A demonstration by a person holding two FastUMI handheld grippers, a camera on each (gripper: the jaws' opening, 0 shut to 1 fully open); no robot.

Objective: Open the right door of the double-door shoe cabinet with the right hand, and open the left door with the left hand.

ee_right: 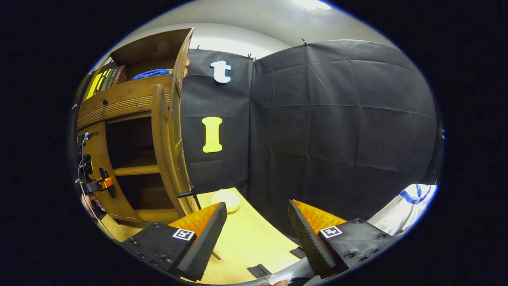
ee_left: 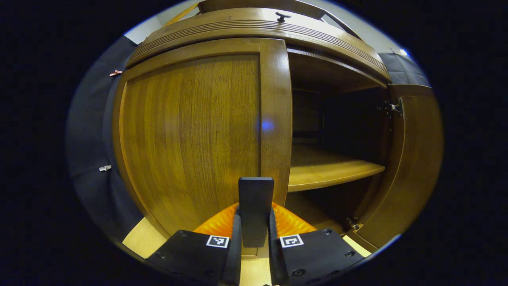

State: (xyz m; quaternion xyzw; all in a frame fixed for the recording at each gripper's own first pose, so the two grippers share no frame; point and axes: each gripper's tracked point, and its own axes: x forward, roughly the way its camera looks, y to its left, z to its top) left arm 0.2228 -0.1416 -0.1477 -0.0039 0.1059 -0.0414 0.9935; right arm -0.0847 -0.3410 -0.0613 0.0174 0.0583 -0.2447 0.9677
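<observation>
We have the left gripper (ee_left: pixel 256 238) closed on a dark flat handle (ee_left: pixel 256 206); both jaws press its sides, and it stands upright between them, at the free edge of the left door (ee_left: pixel 190 131). That door is still shut and rises straight ahead of the jaws; just to their right the right door (ee_left: pixel 412 167) is swung wide, baring a shelf (ee_left: pixel 329 169) and a dark interior, with a hinge (ee_left: pixel 393 108) at its upper corner.

In the right gripper view the right gripper (ee_right: pixel 256 234) has its jaws apart and holds nothing; it hangs over the pale tabletop (ee_right: pixel 246 242), well apart from the cabinet (ee_right: pixel 127 99), which lies up and to the left of its jaws. A small pale round thing (ee_right: pixel 226 200) rests on the tabletop ahead of them; we cannot tell what it is.

We judge the right half done and the left pull in hand. The door looks like stiff, solid wood, moderately heavy, swinging on hinges at its far edge; the handle seems rigid and smooth, so it could slip. We would keep hold of the handle and draw along an arc, not straight back.
</observation>
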